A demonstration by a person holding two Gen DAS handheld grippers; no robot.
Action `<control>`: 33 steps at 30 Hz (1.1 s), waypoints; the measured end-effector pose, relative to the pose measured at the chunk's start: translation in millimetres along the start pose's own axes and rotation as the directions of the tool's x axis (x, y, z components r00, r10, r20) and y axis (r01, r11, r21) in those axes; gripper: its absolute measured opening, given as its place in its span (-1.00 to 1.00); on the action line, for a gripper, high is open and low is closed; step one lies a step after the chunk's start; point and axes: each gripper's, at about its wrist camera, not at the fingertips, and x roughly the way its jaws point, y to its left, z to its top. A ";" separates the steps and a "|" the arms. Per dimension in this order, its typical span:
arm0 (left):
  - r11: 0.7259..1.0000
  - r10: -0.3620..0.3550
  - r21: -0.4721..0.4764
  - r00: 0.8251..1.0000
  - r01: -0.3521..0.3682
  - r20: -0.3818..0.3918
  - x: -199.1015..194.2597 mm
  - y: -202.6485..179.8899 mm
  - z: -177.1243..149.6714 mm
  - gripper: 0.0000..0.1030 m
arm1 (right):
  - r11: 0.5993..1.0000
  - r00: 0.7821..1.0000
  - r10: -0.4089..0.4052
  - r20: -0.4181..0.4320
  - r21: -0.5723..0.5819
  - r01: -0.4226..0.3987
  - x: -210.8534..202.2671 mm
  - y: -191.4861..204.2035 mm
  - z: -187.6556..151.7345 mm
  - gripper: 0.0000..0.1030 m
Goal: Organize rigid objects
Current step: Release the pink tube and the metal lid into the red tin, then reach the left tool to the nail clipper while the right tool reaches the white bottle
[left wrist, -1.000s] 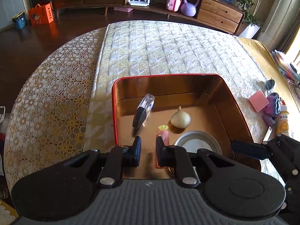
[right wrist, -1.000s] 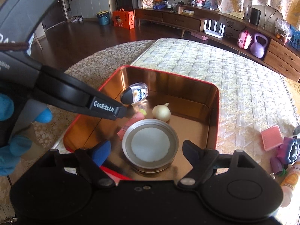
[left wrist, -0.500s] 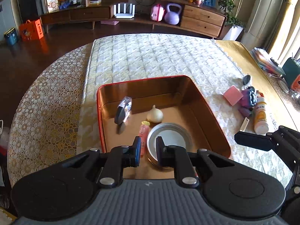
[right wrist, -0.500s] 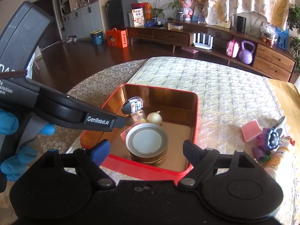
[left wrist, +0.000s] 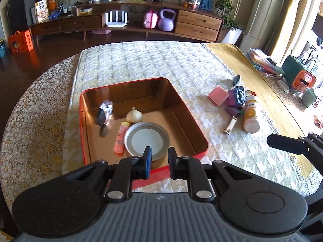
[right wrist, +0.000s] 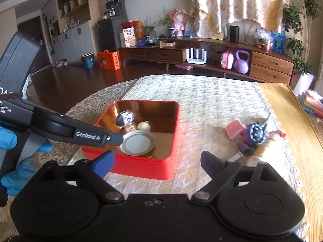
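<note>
Both grippers pulled back from red tin [left wrist: 182, 109]; right gripper [right wrist: 157, 159] fingers just opened wider, nothing between.

Jar lid [left wrist: 147, 140] in tin [left wrist: 189, 121], toys [left wrist: 238, 98] right (on cloth [left wrist: 141, 60])

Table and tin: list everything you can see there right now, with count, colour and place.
tin: 1, red outside, copper inside, on quilted cloth
round lid: 1, silver, in tin, near side
pink tube: 1, in tin, left of lid
onion-shaped object: 1, cream, behind lid
small bottle: 1, clear with dark cap, tin's left wall
pink block: 1, right of tin
purple toy: 1, beside block
bottle: 1, white and yellow, lying
nail clipper: 1, silver
left gripper: shut, empty
right gripper: open, empty
</note>
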 end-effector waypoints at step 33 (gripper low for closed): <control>0.980 -0.105 0.172 0.994 0.096 0.042 48.3 -110.3 2.4 0.52 | 0.949 0.961 -0.276 -0.008 0.158 0.274 -18.0 -144.5 -9.7 0.97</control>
